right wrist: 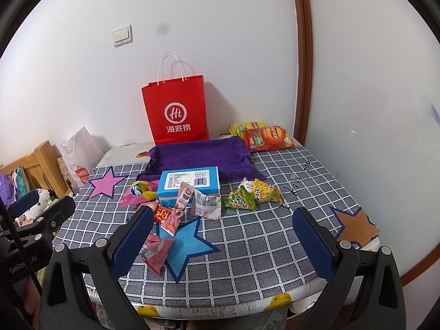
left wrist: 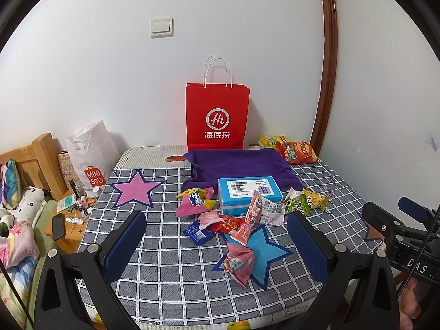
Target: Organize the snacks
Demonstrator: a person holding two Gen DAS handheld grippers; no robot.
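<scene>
Checked tablecloth (left wrist: 170,261) strewn with snack packets (left wrist: 236,228), left hand-held gripper (left wrist: 217,247) and right hand-held gripper (right wrist: 222,239) level above it, fingers spread, empty.

Left gripper (left wrist: 217,243) jaws wide apart, nothing between them, above the near edge of the checkered table (left wrist: 170,272). Snack packets (left wrist: 220,220) piled mid-table around a blue box (left wrist: 249,195), one pink packet (left wrist: 238,262) lying on the blue star (left wrist: 264,253). Purple towel (left wrist: 239,165) behind the box, red paper bag (left wrist: 217,117) upright at the wall. Chip bags (left wrist: 298,152) in the far right corner. Right gripper (left wrist: 407,225) partly visible at right edge.
</scene>
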